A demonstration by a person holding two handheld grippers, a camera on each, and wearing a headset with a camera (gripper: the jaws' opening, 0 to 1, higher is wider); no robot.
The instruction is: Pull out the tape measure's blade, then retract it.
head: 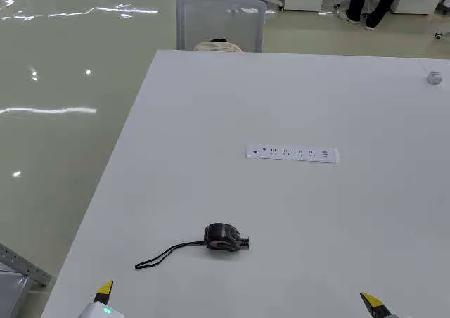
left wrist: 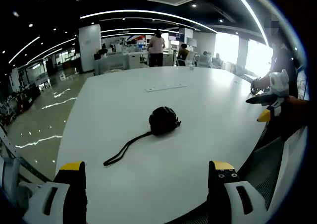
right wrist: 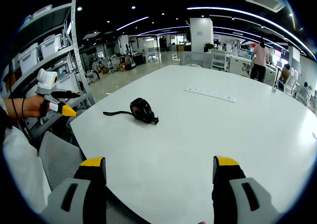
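A black tape measure (head: 224, 237) lies on the white table (head: 295, 107), its blade drawn in and its black wrist strap (head: 163, 255) trailing to the left. In the left gripper view the tape measure (left wrist: 164, 120) sits ahead of my left gripper (left wrist: 147, 172), whose jaws stand wide apart and hold nothing. My right gripper (right wrist: 158, 167) is open too, with the tape measure (right wrist: 142, 110) ahead and to the left. In the head view a yellow tip of the left gripper (head: 104, 288) and one of the right gripper (head: 370, 301) show at the near table edge.
A white power strip (head: 292, 153) lies beyond the tape measure at mid-table. A small grey object (head: 434, 78) sits at the far right. A grey chair (head: 220, 22) stands at the far edge. The table's left edge drops to a glossy floor (head: 63, 107); people stand in the background.
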